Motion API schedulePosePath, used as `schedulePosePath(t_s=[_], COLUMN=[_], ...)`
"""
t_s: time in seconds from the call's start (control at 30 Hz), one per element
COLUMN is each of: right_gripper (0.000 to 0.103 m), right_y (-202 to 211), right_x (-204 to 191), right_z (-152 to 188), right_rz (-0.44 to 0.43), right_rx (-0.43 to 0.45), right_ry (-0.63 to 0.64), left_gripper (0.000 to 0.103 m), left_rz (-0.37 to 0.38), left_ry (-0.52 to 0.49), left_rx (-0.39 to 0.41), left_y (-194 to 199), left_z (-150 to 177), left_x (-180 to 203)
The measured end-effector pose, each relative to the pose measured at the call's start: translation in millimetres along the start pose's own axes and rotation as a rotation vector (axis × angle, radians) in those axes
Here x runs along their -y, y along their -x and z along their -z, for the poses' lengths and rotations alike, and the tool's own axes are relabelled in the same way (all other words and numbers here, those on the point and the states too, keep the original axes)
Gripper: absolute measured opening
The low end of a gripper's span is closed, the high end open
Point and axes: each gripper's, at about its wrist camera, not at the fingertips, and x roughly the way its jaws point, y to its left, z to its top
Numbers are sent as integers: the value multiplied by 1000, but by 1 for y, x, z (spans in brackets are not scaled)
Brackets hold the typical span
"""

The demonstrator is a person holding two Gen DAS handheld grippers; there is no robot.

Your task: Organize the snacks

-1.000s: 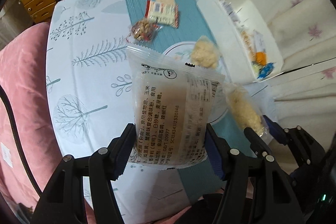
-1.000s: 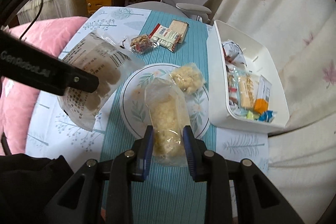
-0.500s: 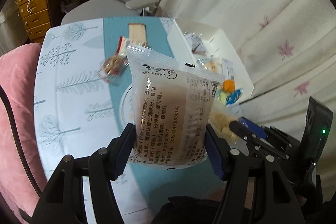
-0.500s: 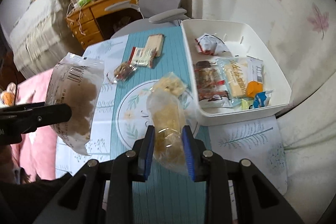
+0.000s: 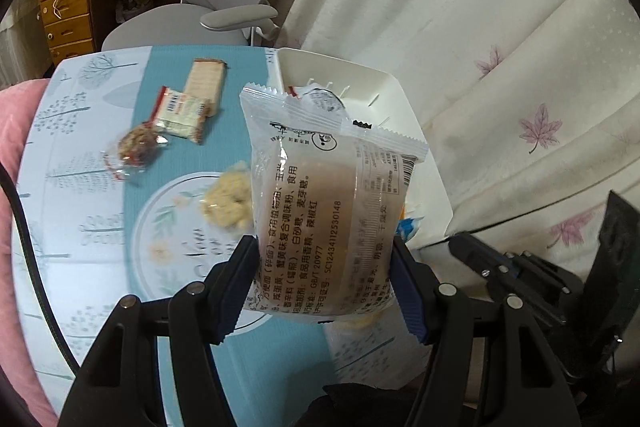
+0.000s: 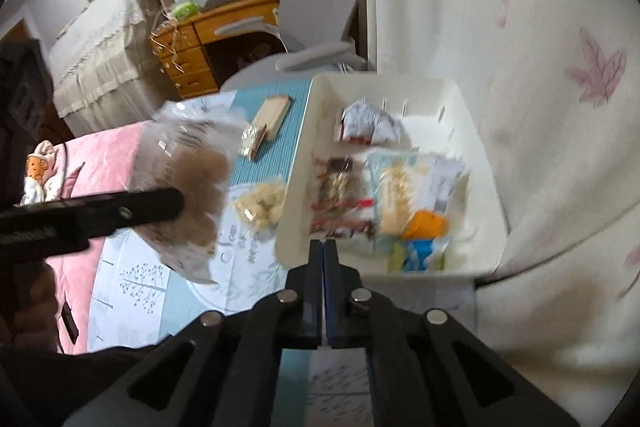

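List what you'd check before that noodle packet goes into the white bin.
1. Left gripper clamps the noodle packet: ok, both sides held.
2. Packet above the white bin: not ok, it hangs over the table beside it.
3. Room in bin: ok, far end bare.
4. Right gripper empty: ok, jaws shut on nothing.
5. Table snacks sorted: not ok, puffed snack bag lies on the plate.

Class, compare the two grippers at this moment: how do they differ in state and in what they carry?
The left gripper is clamped on the clear noodle packet, its fingers spread by the packet; the right gripper is shut with blue pads touching and holds nothing. The left hangs beside the white bin; the right points into it. Both are black with blue pads.
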Motion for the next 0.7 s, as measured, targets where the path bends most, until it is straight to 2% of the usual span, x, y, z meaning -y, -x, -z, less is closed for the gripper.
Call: schedulePosePath(t_s=[0.3,0.47,0.6,0.7], right_gripper=[0,0,0,0], right_y=[1,-5,-6,-8], right_x=[41,56,69,77], right_z=[-10,-8,-9,-10], right_rz=[-13,-14,-16,-10], right_rx=[4,-29,-44,-51], right_ry=[59,77,83,77], left_gripper=[65,65,79,79], left_rz=[-15,-11,-19,-35], left_ry=[39,65,57,64], left_rx=[-2,40,55,56], left_y=[-36,-49,-52,-54], left_z=[-6,-17,-24,-25], left_x=[37,52,63,65])
